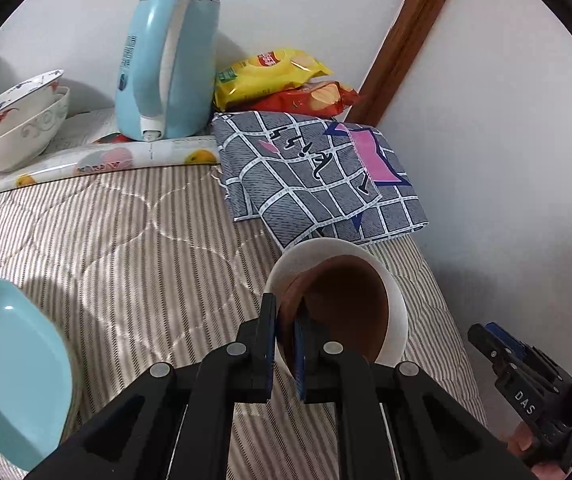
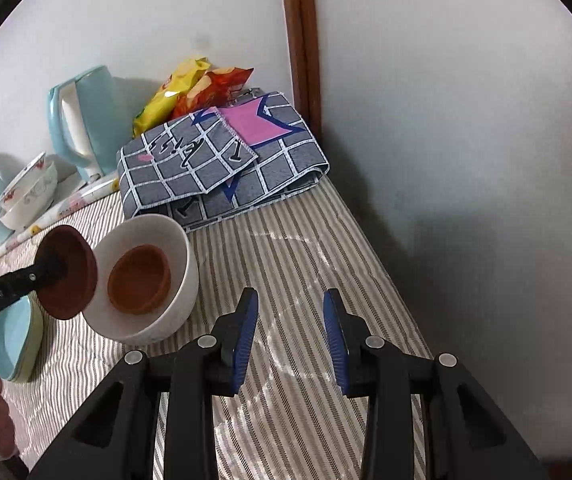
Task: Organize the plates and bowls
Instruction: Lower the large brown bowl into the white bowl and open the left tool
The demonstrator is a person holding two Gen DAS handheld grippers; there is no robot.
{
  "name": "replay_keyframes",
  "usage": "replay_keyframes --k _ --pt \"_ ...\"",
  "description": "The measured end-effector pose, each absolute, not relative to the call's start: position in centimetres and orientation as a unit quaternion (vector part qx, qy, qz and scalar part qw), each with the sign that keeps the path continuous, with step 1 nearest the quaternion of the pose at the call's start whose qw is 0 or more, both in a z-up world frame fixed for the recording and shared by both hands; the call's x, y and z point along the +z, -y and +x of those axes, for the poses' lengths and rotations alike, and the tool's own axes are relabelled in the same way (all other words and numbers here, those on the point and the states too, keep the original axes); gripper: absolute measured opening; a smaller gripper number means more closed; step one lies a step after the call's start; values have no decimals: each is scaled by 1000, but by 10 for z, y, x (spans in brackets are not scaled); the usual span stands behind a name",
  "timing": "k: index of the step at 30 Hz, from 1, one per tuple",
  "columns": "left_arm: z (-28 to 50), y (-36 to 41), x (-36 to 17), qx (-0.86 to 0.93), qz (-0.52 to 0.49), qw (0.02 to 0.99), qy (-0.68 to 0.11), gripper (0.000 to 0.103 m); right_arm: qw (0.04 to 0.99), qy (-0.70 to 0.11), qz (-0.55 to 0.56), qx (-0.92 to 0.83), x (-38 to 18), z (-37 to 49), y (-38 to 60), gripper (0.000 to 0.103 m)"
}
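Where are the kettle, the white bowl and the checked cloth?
kettle (image 1: 165,64), left wrist view, on its blue body.
white bowl (image 2: 177,240), right wrist view, on its inner wall.
checked cloth (image 2: 213,160), right wrist view, on its top fold.

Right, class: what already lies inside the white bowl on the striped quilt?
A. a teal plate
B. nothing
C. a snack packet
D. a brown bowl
D: in the right wrist view a brown bowl sits inside the white bowl, while the left gripper holds a second brown bowl beside it.
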State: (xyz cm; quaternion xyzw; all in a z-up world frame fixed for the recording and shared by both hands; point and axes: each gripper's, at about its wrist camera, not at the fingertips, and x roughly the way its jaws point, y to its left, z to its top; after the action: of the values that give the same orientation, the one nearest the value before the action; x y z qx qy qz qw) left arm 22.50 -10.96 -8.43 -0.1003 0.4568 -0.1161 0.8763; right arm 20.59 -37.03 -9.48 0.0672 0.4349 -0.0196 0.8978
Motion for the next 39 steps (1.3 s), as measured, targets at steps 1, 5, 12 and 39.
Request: replay_keyframes --k 1,5,12,39 --pt "227 112 -86 -116 -101 875 -459 8 898 -435 66 -19 -95 206 370 34" --pt "236 120 -94 -117 -98 871 -468 8 899 -434 61 -15 -95 207 370 34" --pt "248 128 -107 -119 -99 862 -482 8 898 -436 54 -11 -98 205 370 34" --pt "260 135 -122 -142 -104 847 -503 12 894 -444 51 -4 -105 206 365 34"
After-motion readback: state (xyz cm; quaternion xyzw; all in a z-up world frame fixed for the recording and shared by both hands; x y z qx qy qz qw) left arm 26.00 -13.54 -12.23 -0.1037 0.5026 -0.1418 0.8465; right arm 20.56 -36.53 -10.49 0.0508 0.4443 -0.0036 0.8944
